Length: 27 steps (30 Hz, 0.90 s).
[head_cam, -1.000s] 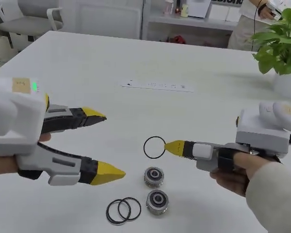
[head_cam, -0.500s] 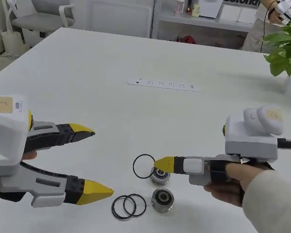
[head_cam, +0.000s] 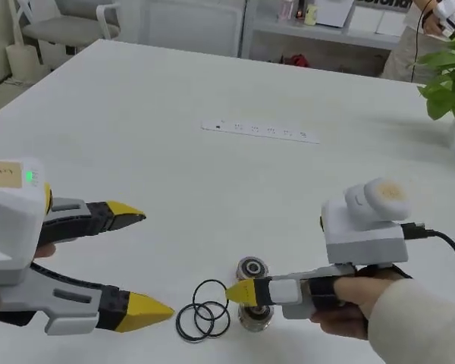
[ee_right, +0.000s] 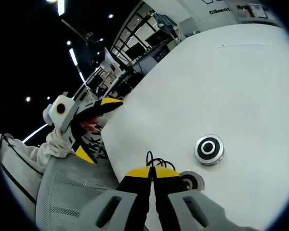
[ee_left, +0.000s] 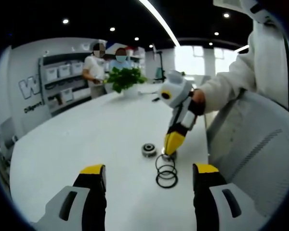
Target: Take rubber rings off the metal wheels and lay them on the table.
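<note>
My right gripper (head_cam: 235,292) is shut on a thin black rubber ring (head_cam: 196,292) and holds it low over the table, just beside two more black rings (head_cam: 202,322) that lie overlapping on the white top. One metal wheel (head_cam: 252,268) stands just beyond the right gripper's jaws. A second wheel (head_cam: 256,315) is partly hidden beneath them. My left gripper (head_cam: 148,262) is open at the left with nothing between its jaws. In the left gripper view the rings (ee_left: 166,179) lie ahead of its jaws. The right gripper view has both wheels (ee_right: 209,148) to the right of its pinched tips (ee_right: 152,172).
A white power strip (head_cam: 258,130) lies across the middle of the table. A potted plant (head_cam: 451,83) stands at the far right edge. Chairs and shelves are beyond the table, and people stand in the background. A cable (head_cam: 447,246) trails from the right gripper.
My right gripper has carried the ring from beyond the wheels toward me, down beside the two rings on the table. The left gripper has stayed open.
</note>
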### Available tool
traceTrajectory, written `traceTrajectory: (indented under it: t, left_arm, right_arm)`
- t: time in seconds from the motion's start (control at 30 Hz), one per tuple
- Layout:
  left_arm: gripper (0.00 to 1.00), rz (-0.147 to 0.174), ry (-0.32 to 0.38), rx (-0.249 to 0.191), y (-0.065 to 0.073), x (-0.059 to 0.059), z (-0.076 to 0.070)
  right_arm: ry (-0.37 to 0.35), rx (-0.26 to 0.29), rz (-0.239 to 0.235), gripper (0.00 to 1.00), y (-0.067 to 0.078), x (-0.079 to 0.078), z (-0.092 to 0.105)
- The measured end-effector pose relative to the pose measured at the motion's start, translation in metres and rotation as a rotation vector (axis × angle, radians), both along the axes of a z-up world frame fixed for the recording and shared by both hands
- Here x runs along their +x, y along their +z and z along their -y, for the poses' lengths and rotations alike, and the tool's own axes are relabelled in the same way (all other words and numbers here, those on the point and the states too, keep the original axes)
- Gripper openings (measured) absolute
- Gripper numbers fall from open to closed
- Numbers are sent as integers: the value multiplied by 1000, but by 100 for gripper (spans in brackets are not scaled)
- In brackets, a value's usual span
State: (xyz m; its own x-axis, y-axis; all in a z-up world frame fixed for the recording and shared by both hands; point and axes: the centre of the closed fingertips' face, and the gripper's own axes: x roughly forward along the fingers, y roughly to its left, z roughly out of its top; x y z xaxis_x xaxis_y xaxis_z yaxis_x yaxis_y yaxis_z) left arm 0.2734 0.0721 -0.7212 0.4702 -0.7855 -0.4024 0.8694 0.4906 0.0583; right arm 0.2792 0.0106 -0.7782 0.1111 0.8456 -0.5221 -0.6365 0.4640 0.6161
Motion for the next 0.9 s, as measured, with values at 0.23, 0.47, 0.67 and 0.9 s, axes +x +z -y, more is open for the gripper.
traceTrajectory:
  t: [0.23, 0.47, 0.67, 0.9]
  left_arm:
    - [74, -9, -9, 11, -3, -2, 1]
    - [73, -20, -12, 18, -6, -4, 1]
    - [73, -22, -13, 20, -7, -4, 1]
    - [72, -27, -16, 38, -10, -5, 1]
  right_arm:
    - [39, -50, 16, 0, -10, -5, 2]
    - [60, -91, 55, 0, -14, -5, 4]
    - [71, -107, 84, 0, -14, -3, 5]
    - [106, -164, 168, 3, -15, -1, 6]
